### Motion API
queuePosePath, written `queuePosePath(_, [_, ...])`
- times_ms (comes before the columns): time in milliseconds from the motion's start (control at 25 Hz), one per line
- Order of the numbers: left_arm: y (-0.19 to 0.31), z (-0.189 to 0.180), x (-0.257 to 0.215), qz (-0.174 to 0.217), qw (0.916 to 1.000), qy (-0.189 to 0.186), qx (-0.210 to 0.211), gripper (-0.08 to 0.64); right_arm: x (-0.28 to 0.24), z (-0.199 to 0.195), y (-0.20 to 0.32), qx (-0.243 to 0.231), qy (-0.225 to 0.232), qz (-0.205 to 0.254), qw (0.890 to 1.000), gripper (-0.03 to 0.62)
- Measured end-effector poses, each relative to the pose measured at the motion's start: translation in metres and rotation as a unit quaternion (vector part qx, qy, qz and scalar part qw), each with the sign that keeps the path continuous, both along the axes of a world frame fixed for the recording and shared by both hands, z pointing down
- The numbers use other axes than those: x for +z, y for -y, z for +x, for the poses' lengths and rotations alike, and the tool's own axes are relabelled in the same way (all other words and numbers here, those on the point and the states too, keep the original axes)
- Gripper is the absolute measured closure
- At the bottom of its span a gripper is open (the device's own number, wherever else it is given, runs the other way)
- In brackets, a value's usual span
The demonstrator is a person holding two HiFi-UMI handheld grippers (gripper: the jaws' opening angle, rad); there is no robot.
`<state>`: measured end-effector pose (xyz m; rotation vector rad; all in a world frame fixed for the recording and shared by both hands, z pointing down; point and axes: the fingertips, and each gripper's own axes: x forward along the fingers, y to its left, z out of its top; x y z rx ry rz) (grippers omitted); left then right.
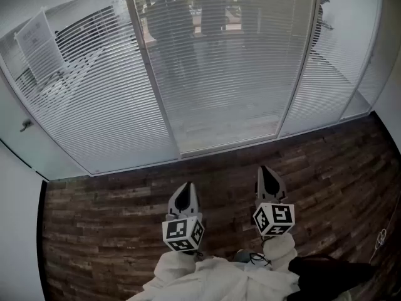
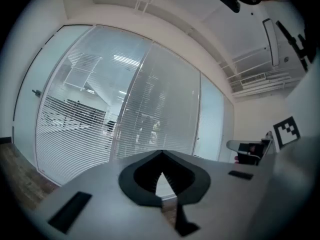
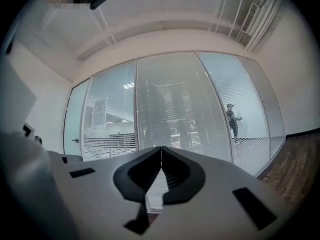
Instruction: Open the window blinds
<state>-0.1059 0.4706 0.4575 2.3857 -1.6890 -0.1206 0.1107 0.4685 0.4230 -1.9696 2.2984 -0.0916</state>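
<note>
White horizontal blinds [image 1: 219, 61] cover a tall glass wall straight ahead, and dim figures show through the slats of the middle panel. Both grippers are held level over the wooden floor, side by side, a good way short of the glass. My left gripper [image 1: 186, 188] is shut with nothing in it, and its tips meet in the left gripper view [image 2: 161, 154] in front of the blinds [image 2: 165, 114]. My right gripper [image 1: 268, 172] is also shut and empty. In the right gripper view its tips [image 3: 161, 149] touch, pointing at the middle blind panel [image 3: 175, 109].
Dark wooden plank floor [image 1: 113, 212] runs up to the glass wall's bottom rail. A glass door with a handle [image 1: 25, 125] stands at the far left, and a paper sheet [image 1: 41, 42] hangs on the left panel. A person [image 3: 232, 120] stands beyond the glass at right.
</note>
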Motion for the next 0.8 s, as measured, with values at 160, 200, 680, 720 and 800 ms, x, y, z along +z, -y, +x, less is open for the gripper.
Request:
queuePosePath(160, [0.013, -0.012, 0.004, -0.002, 1.0, 0.003, -0.002, 0.561, 0.0, -0.011, 0.011, 0.001, -0.005, 0.006, 1.0, 0.58])
queuePosePath(200, [0.017, -0.015, 0.004, -0.001, 1.0, 0.004, -0.002, 0.561, -0.001, -0.015, 0.014, 0.0, -0.006, 0.009, 1.0, 0.58])
queuePosePath(680, [0.08, -0.011, 0.012, 0.001, 0.9999, 0.009, 0.011, 0.561, 0.015, -0.016, 0.073, 0.01, 0.004, 0.002, 1.0, 0.58])
queuePosePath(720, [0.089, -0.01, 0.016, -0.003, 0.9999, 0.008, 0.009, 0.561, 0.017, -0.014, 0.083, 0.01, 0.004, 0.001, 1.0, 0.58])
queuePosePath(800, [0.11, -0.008, 0.021, -0.01, 0.9999, 0.009, 0.004, 0.561, 0.022, -0.009, 0.106, 0.008, 0.005, -0.004, 1.0, 0.58])
